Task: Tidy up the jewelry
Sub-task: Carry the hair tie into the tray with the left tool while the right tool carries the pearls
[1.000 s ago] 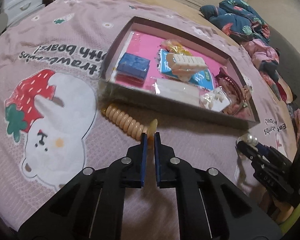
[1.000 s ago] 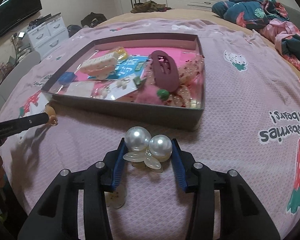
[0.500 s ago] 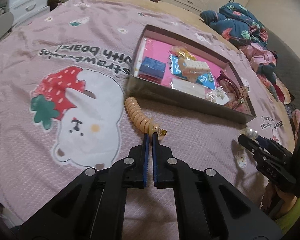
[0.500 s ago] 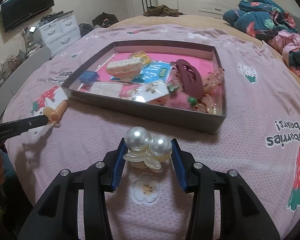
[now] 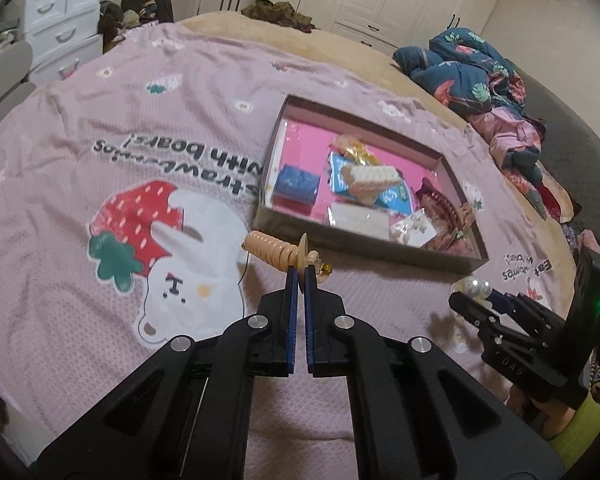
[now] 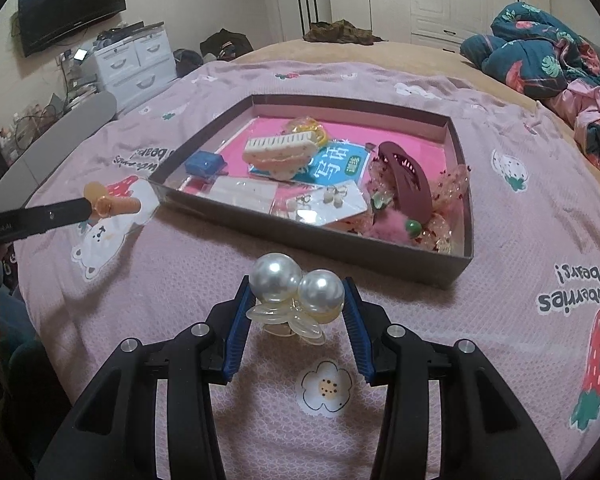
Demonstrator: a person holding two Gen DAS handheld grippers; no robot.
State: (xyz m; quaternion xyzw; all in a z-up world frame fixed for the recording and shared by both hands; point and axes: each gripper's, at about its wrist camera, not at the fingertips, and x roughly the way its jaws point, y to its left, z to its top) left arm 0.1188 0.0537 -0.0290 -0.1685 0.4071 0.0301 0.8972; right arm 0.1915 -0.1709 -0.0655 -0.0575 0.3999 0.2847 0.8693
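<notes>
Gripping a peach spiral hair tie (image 5: 274,254), the left gripper (image 5: 300,276) has its blue pads closed on the tie's flat end, and the coil sticks out to the left, clear of the bedspread (image 5: 100,120). This gripper hovers on the near side of the box (image 5: 364,250), just short of its front wall and toward its left corner. From the right wrist view the same tie (image 6: 118,205) shows at the tip of the left gripper (image 6: 88,210), left of the box (image 6: 300,242).

Inside the box, reading left to right: a small blue case (image 6: 205,163) sits near the left wall, a flat clear packet (image 6: 244,192) lies just in front of it, a cream claw clip (image 6: 280,150) rests on a blue printed card (image 6: 332,166) at the middle, and a dark red claw clip (image 6: 406,180) lies toward the right wall — over a heap of pink and glittery pieces that cannot be told apart.

The right gripper (image 6: 296,312) is held on the near side of the box, opposite its front wall. Its jaws stand partly apart and clamp a pearl hair clip (image 6: 296,292) — two large pearls above pale petals — between the blue pads, lifted off the bedspread.
</notes>
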